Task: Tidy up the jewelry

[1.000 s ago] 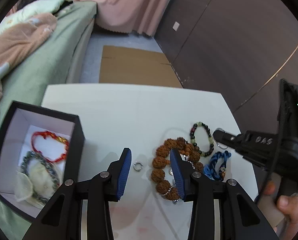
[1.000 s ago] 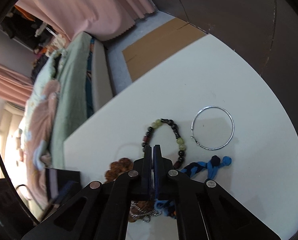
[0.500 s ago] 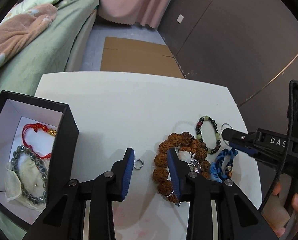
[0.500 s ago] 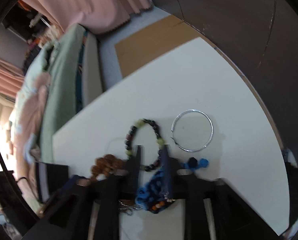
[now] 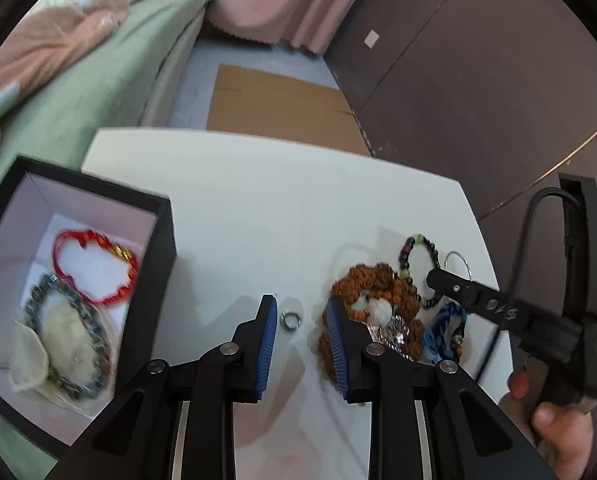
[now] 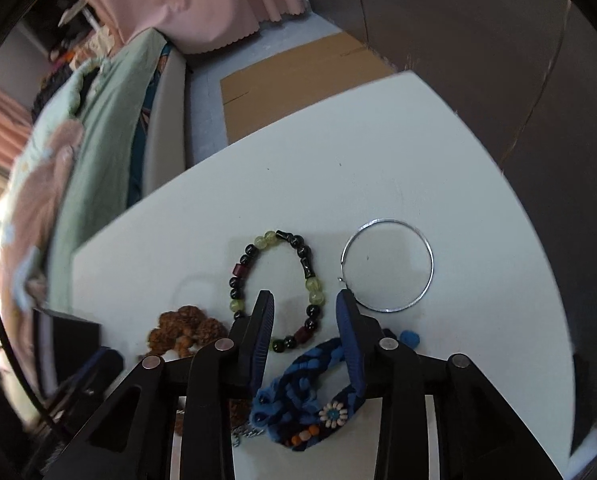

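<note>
Step in hand: you were sorting loose jewelry off the white bench (image 5: 258, 200) into the black box (image 5: 160, 240); 2 bracelets already lay inside it, a red cord one (image 5: 94, 268) and a grey beaded one (image 5: 66, 344).
Landmark: every place below is given from the brown seed bracelet (image 5: 374, 280), heaped on the bench.
Left gripper (image 5: 300, 318): its fingers stood partly apart and had just been closing; the small silver ring (image 5: 289, 319) lay between them, on the box side of the brown seed bracelet, with no pad pressing on it that I could see.
Right gripper (image 6: 304, 308): its fingers were partly apart and had just been closing, straddling the blue braided bracelet (image 6: 298, 396) on the brown seed bracelet's far side from the box; contact looked unclear, so I judged it not yet gripped.
Others: the green and black bead bracelet (image 6: 276, 292) lay just beyond the brown seed bracelet, the thin silver hoop (image 6: 388, 266) further out from it.
Next move: I judged you needed to lower both grippers, close fully, lift, then carry each piece to the box.
</note>
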### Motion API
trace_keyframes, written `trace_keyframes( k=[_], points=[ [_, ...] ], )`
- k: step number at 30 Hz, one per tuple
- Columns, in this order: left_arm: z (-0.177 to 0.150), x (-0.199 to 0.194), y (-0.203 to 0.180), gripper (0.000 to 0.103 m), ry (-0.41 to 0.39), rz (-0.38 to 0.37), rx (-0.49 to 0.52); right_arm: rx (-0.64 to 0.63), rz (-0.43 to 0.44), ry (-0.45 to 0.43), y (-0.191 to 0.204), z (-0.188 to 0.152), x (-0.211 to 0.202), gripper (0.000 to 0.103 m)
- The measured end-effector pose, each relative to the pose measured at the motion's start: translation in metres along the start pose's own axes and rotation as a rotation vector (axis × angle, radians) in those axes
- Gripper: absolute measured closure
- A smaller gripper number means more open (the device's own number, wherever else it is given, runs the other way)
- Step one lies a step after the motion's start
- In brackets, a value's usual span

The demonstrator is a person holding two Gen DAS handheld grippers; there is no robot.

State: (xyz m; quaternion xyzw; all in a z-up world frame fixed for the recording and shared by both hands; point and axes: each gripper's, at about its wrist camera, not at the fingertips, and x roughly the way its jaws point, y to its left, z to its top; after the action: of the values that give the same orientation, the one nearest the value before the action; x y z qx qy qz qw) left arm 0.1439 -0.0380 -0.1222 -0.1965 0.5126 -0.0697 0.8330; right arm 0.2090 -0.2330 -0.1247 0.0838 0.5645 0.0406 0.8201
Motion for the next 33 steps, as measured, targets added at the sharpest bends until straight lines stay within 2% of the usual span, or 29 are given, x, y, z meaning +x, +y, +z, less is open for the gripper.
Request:
trace_keyframes(
  k=[2, 8, 12, 19, 27, 30, 33],
  points=[
    [-0.003, 0.005, 0.002, 0.079, 0.024, -0.01, -0.016, -0.065, -0.055, -0.012, 0.011, -0.002, 0.002, 0.093],
    [-0.005, 0.007, -0.001, 0.084, 0.014, 0.01, -0.024, -0.029, 0.031, -0.008, 0.008, -0.005, -0.002, 0.093],
    [-0.007, 0.01, -0.005, 0.086, 0.004, 0.038, -0.012, -0.045, 0.052, -0.05, 0.01, -0.006, -0.017, 0.093],
    [-0.008, 0.014, -0.018, 0.086, -0.031, 0.107, 0.043, -0.025, 0.083, -0.034, 0.001, -0.012, -0.02, 0.093],
    [-0.001, 0.015, -0.004, 0.086, -0.011, 0.008, -0.046, -0.015, 0.089, -0.041, -0.007, -0.011, -0.027, 0.093],
    [0.001, 0.015, -0.003, 0.086, -0.018, 0.005, -0.046, -0.005, 0.093, -0.044, -0.01, -0.011, -0.03, 0.093],
    [0.002, 0.016, -0.009, 0.086, -0.036, 0.041, -0.009, 0.001, 0.096, -0.043, -0.013, -0.009, -0.031, 0.093]
  ],
)
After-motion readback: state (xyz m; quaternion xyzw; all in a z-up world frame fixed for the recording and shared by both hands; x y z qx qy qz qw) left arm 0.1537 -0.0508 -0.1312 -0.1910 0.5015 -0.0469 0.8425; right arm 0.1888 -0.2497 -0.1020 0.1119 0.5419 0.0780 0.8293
